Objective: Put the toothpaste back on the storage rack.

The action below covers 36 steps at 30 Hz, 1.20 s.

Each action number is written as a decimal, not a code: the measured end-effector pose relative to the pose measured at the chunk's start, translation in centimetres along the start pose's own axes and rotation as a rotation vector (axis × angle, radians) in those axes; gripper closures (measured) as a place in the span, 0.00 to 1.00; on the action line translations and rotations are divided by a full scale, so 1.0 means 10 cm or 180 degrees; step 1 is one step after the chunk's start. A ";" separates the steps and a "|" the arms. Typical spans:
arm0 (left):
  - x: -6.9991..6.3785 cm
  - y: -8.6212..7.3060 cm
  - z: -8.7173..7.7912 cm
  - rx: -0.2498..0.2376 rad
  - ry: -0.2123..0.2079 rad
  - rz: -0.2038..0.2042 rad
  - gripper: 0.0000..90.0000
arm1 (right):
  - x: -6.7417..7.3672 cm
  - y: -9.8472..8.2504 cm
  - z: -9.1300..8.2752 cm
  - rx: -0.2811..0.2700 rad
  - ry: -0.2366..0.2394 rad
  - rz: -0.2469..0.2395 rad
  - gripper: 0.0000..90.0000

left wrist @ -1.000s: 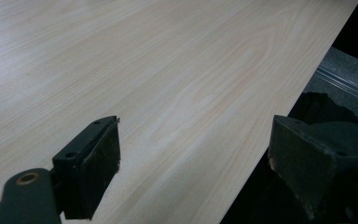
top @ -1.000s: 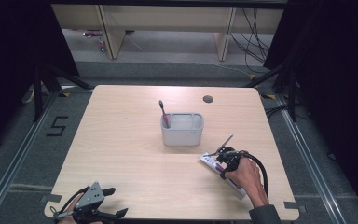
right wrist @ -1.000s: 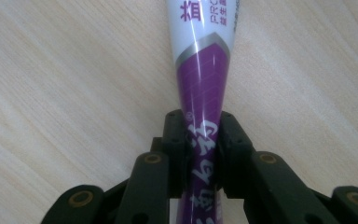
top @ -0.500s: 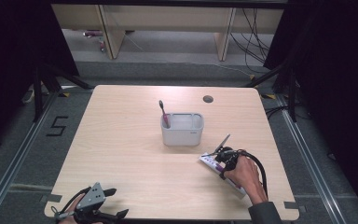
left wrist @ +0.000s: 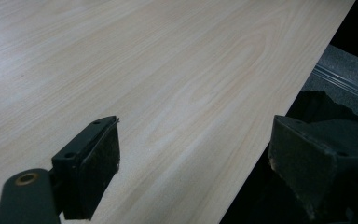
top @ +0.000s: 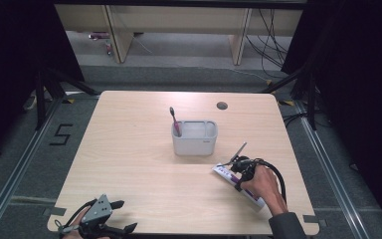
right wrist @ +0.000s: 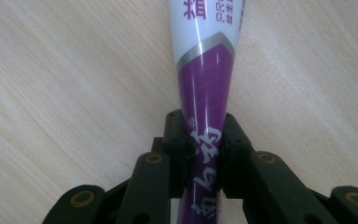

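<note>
A purple and white toothpaste tube [right wrist: 203,84] lies flat on the wooden table [right wrist: 51,93], and my right gripper [right wrist: 203,126] is shut on its purple end, pads pressing both sides. From above, the tube [top: 223,173] lies at the table's right front with a hand and the right gripper [top: 238,172] over it. My left gripper [top: 124,215] rests at the front left edge of the table [top: 129,164], open. Its pads [left wrist: 100,154] stand wide apart with nothing between them, one over the wood, the other past the edge.
A grey holder [top: 195,137] stands mid-table with a dark toothbrush [top: 174,121] upright in its left compartment. A round cable hole [top: 222,105] sits near the far edge. A thin grey stick [top: 239,151] points up from the right gripper toward the holder.
</note>
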<state>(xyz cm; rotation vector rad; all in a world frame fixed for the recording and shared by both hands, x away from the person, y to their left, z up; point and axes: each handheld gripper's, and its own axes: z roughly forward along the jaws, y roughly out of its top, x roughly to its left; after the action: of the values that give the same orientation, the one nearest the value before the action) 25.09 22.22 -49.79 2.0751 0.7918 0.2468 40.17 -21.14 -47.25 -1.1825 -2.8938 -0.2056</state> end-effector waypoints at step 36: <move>0.00 0.00 0.00 -0.0025 0.0041 -0.0020 0.17 | -0.08 -0.33 -0.70 -0.1668 0.0047 0.0181 0.85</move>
<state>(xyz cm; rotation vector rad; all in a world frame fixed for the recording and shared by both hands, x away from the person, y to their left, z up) 25.12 22.27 -49.78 2.0652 0.8036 0.2595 38.16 -24.92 -40.71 -1.2995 -2.8722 -1.0143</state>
